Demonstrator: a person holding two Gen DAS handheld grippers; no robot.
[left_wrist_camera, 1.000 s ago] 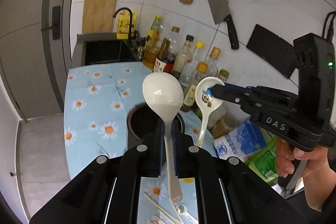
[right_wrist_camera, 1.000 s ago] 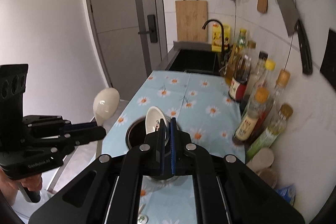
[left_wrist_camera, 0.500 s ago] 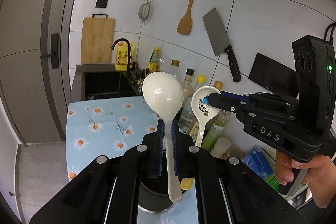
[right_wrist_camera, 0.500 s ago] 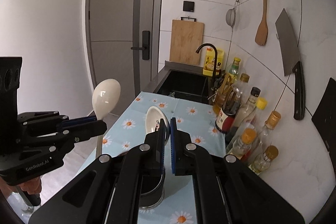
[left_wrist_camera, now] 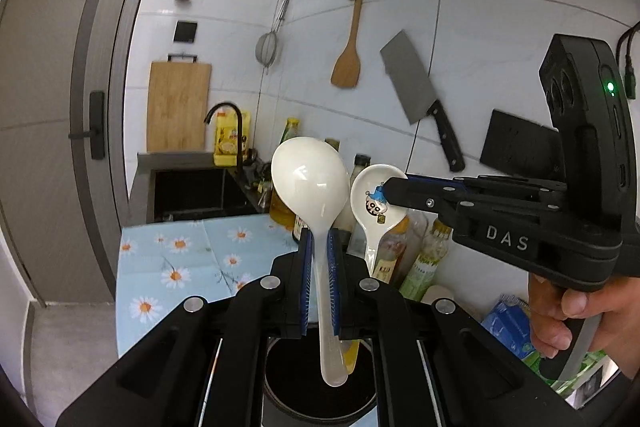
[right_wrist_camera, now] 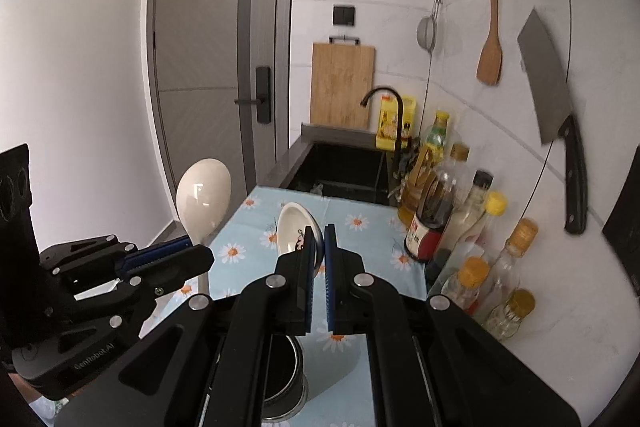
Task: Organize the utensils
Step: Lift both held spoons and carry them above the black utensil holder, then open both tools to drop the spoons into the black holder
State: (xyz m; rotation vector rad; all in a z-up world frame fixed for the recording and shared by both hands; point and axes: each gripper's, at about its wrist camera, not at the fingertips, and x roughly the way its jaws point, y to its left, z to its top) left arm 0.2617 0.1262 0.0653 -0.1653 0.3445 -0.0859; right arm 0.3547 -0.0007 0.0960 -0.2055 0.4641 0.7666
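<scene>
My left gripper (left_wrist_camera: 319, 241) is shut on the handle of a large white spoon (left_wrist_camera: 310, 179), bowl up, handle tip hanging over a dark round utensil holder (left_wrist_camera: 316, 401). My right gripper (right_wrist_camera: 319, 231) is shut on a small white soup spoon with a cartoon print (right_wrist_camera: 296, 227); in the left wrist view that spoon (left_wrist_camera: 376, 203) stands upright just right of the large one. In the right wrist view the left gripper (right_wrist_camera: 192, 255) holds the large spoon (right_wrist_camera: 204, 195) at the left, and the holder (right_wrist_camera: 282, 383) sits below my fingers.
A daisy-print blue cloth (left_wrist_camera: 180, 259) covers the counter. Sauce and oil bottles (right_wrist_camera: 472, 227) line the right wall. A black sink (right_wrist_camera: 344, 167) with tap lies behind. A cleaver (left_wrist_camera: 416, 95), wooden spatula (left_wrist_camera: 350, 47), strainer and cutting board (left_wrist_camera: 178, 107) hang on the wall.
Both grippers have risen and tilted up with their spoons. The holder has slid from mid-view to below the fingers, and more of the wall shows.
</scene>
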